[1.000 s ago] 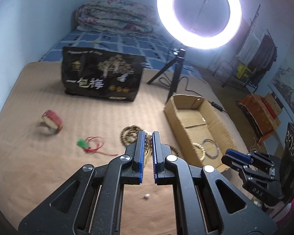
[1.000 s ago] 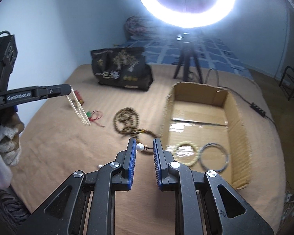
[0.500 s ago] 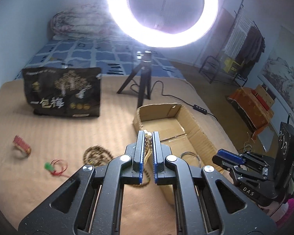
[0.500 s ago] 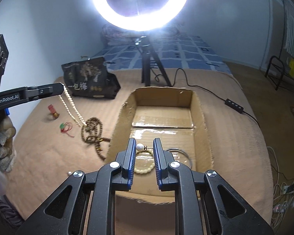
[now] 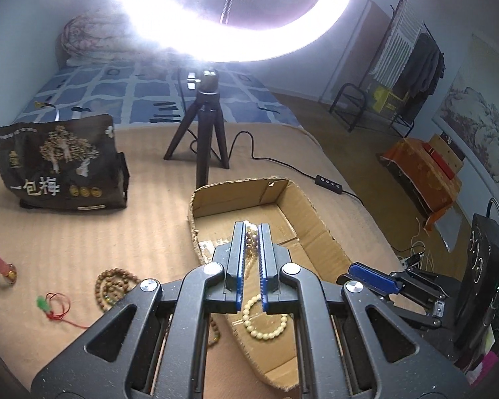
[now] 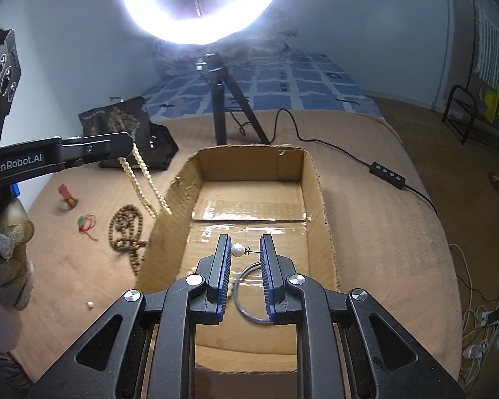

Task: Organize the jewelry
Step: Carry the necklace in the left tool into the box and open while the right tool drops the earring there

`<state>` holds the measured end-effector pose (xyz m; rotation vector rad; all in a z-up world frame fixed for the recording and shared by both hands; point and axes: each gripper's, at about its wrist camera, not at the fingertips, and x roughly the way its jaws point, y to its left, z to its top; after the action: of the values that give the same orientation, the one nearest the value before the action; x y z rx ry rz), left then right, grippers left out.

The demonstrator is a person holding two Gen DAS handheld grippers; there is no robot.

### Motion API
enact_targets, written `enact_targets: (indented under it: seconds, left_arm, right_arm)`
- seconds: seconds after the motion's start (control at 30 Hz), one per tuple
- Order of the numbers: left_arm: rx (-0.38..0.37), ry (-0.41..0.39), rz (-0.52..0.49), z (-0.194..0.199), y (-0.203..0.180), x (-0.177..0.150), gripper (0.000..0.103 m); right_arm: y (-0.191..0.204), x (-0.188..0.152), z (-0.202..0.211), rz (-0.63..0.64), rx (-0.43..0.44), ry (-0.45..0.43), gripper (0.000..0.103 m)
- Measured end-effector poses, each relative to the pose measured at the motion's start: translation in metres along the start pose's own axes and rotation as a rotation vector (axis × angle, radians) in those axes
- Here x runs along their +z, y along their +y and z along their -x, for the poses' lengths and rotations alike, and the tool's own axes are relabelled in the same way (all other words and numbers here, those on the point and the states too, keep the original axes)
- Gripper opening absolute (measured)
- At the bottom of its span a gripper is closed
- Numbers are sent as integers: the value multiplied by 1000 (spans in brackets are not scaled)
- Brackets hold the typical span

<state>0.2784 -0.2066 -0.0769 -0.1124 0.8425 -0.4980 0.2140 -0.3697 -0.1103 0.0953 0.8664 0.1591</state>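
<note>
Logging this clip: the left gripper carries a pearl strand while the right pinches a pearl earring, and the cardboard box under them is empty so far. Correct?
Not empty: the cardboard box already holds a metal ring in the right wrist view, and a cream bead bracelet in the left. The rest holds.

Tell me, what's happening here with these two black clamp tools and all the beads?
A person is sorting jewelry on a bed into a cardboard box, using a handheld gripper in each hand. The left gripper is shut on a cream bead necklace dangling near the box's left wall. The right gripper holds a pearl earring above the box floor, where a metal bangle already lies. A brown bead strand and a red string charm remain on the bed.
</note>
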Motion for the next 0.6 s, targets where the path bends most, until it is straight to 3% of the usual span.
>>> enact_targets:
  seconds: [0.53, 0.6]
  left_arm:
    - [15, 61, -15, -42, -5, -2, 5]
    - [21, 64, -30, -42, -8, -2, 5]
  right_arm:
    - [-16, -3, -20, -26, -4, 43, 16]
    - [-17, -4, -22, -28, -12, 53, 21]
